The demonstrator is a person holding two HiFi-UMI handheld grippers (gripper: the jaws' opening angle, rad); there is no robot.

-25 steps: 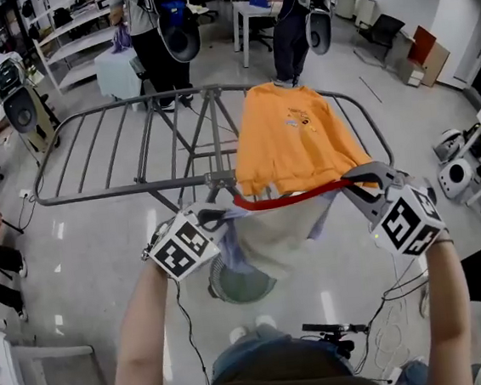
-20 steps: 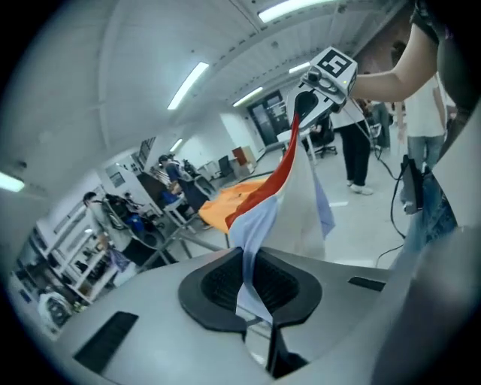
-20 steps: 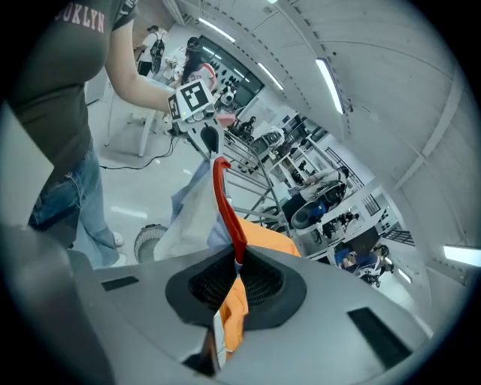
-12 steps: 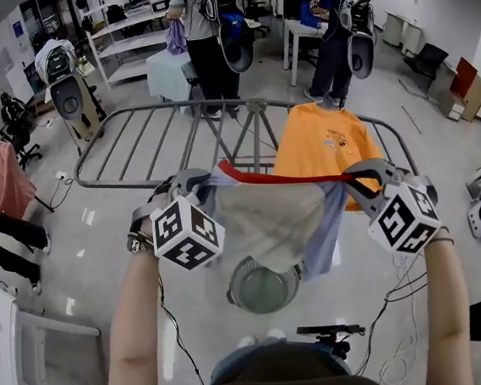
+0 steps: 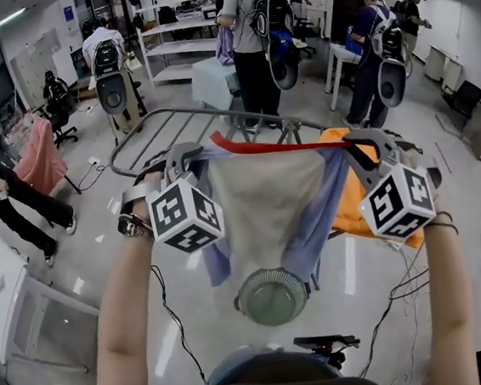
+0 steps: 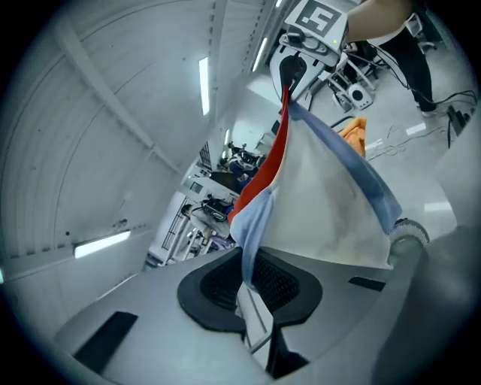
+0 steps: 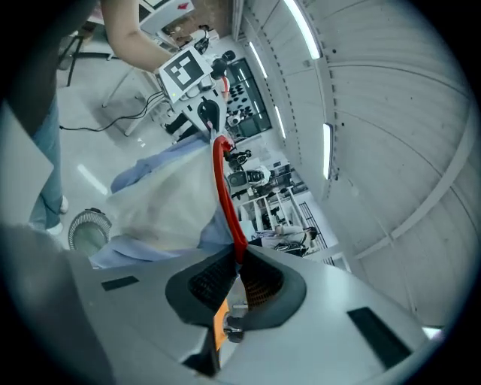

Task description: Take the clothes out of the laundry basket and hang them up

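A cream garment [image 5: 267,202] with light-blue sleeves and a red neck edge hangs stretched between my two grippers. My left gripper [image 5: 187,154] is shut on its blue-and-red corner [image 6: 255,225]. At the other end, my right gripper [image 5: 363,142] is shut on the red edge [image 7: 225,203]. The cloth hangs over the round laundry basket [image 5: 271,296] on the floor. Behind it stands the grey drying rack [image 5: 156,123], with an orange sweatshirt [image 5: 366,208] draped on its right side. Each gripper view shows the opposite gripper at the far end of the cloth.
Two people with backpacks [image 5: 254,32] stand behind the rack by tables and shelves. A pink cloth [image 5: 40,157] hangs at the left. A white table [image 5: 32,320] is near my left side. Cables and a black device [image 5: 325,342] lie by my feet.
Both grippers have risen with the garment, lifting it well above the basket and up in front of the rack. The cloth now hangs spread out and higher in view.
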